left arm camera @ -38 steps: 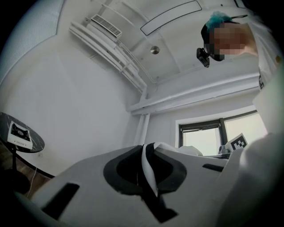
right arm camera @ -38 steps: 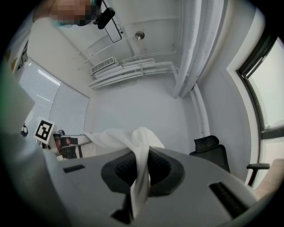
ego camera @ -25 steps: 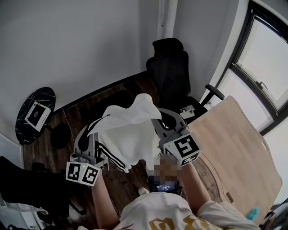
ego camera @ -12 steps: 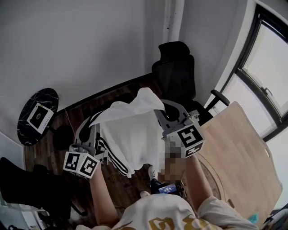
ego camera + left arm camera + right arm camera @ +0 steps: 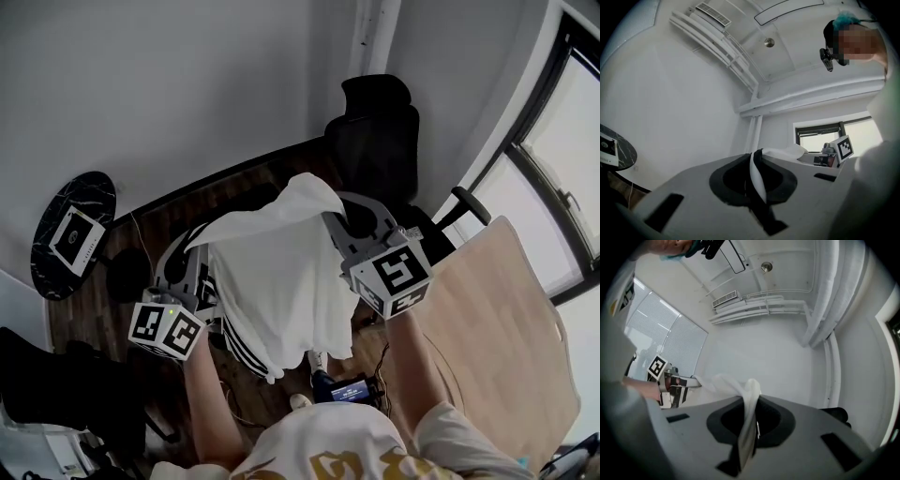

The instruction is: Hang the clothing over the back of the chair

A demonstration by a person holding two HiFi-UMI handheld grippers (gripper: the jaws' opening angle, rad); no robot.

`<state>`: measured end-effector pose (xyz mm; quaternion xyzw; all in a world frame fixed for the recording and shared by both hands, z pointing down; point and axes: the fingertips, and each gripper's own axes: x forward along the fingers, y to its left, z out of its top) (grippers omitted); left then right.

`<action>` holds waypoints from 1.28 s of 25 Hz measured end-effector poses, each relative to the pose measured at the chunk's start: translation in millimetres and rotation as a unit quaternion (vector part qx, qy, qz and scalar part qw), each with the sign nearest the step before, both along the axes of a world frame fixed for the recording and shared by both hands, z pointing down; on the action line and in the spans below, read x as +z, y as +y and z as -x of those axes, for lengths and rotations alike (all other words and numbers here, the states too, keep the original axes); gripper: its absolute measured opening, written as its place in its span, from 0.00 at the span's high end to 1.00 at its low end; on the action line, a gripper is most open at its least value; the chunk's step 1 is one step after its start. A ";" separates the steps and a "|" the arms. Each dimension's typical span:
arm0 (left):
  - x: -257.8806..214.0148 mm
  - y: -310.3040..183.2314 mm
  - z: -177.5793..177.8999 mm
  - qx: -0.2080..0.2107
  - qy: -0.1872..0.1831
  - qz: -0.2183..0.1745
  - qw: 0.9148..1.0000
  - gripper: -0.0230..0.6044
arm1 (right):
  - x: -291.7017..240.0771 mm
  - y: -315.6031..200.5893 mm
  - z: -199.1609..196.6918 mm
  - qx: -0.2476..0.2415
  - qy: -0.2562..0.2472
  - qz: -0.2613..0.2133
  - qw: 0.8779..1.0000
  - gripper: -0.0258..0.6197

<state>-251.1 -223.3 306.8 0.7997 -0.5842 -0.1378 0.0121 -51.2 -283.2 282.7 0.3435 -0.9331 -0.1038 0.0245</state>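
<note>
A white garment [image 5: 281, 281] with black side stripes hangs spread between my two grippers, its lower hem loose above the floor. My left gripper [image 5: 201, 249] is shut on the garment's left top edge, and a white fold [image 5: 758, 180] shows pinched in its jaws [image 5: 757, 154]. At the right top corner my right gripper [image 5: 325, 218] is shut on the cloth [image 5: 746, 425], which runs between its jaws [image 5: 752, 398]. The black office chair [image 5: 375, 141] stands just beyond the garment, its high back toward the wall. The garment is apart from the chair.
A round black marble side table [image 5: 54, 217] holding a white card [image 5: 77, 239] stands at the left. A light wooden tabletop [image 5: 497, 347] fills the right side below the window [image 5: 572, 159]. A small device [image 5: 347, 387] lies on the dark wood floor.
Both grippers have carried the hanging garment forward toward the black chair, which now sits closer above the cloth. Both grips on the garment are unchanged.
</note>
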 end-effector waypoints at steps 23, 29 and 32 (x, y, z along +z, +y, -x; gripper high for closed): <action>156.0 -121.8 21.6 -0.015 -0.080 0.199 0.977 0.91 | 148.6 -136.0 38.1 -0.097 0.109 0.139 0.979 0.91; 208.0 -126.6 22.6 0.014 -0.087 0.273 0.958 0.91 | 200.2 -145.1 50.7 -0.144 0.151 0.188 0.960 0.91; 226.9 -124.5 23.4 0.024 -0.107 0.297 0.948 0.91 | 218.0 -145.6 54.9 -0.165 0.167 0.194 0.953 0.90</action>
